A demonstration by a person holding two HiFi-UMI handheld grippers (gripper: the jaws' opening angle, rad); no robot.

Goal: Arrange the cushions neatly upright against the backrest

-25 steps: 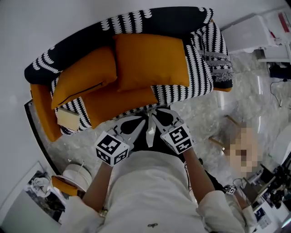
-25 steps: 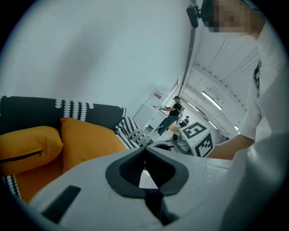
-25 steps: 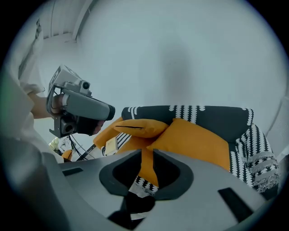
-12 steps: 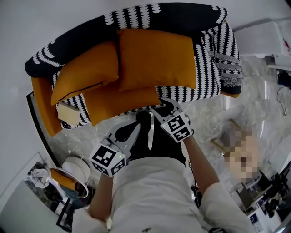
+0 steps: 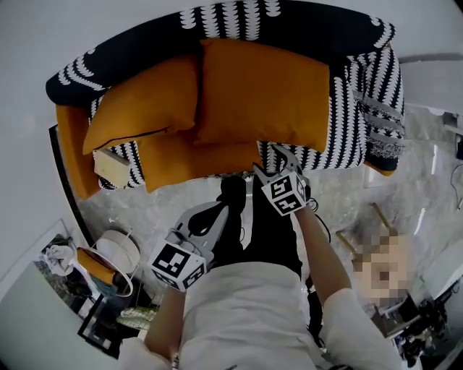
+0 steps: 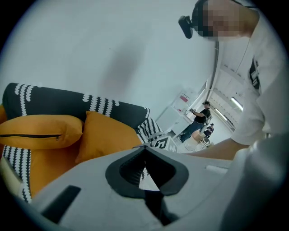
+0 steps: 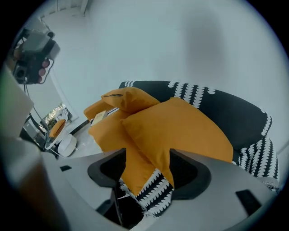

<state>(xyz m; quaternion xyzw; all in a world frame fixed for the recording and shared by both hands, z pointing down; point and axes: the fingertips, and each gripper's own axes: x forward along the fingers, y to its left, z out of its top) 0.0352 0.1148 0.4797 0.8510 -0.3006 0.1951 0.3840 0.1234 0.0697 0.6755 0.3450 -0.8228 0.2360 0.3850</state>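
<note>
A black sofa (image 5: 304, 22) patterned with white scallop rows stands against a plain pale-grey wall (image 5: 72, 29), its orange-sided arm at the left end. The floor (image 5: 137, 217) is glossy grey-white stone with marble veining. At the sofa's left end sits a round white object (image 5: 119, 249), too small to identify, with a white surface (image 5: 36, 325) in the near corner. A white unit (image 5: 434, 79) stands beyond the sofa's right end, and light wooden legs (image 5: 376, 217) show on the floor nearby. In the left gripper view the room opens into a bright far area lit by ceiling strip lights (image 6: 235, 103), with white counters (image 6: 180, 106) below.
</note>
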